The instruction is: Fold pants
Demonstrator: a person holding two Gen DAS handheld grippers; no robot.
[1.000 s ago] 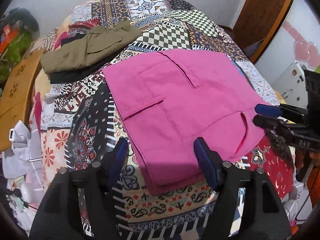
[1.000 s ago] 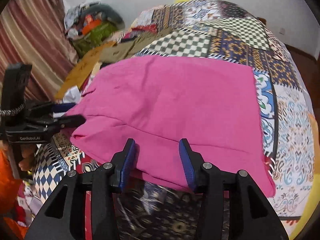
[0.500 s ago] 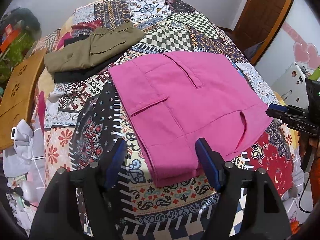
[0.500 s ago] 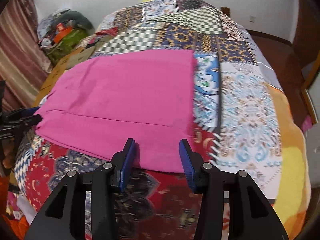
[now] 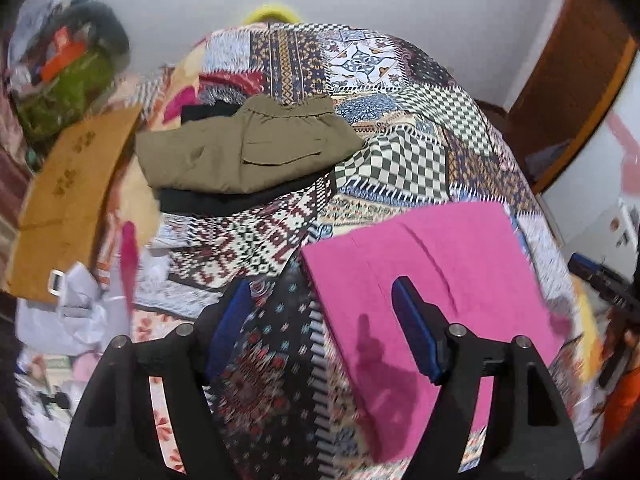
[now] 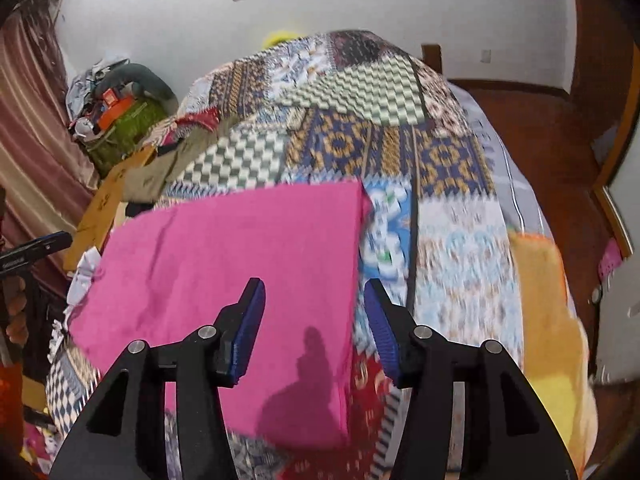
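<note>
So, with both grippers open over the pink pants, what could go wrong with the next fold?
1. The left gripper straddles the left edge of the pink pants; closing there may pinch the patterned bedspread as well.
2. The right gripper straddles the opposite edge, so it risks the same, or catching only the top layer.
3. The olive pants lie close behind; a long fold might disturb them.

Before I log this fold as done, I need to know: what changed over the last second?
Both open tongs, left and right, drew back and tilted up from the pink pants, each now over a side edge of it. Nothing was gripped or released. The pants stayed folded flat on the quilt; the olive pants did not move.
</note>
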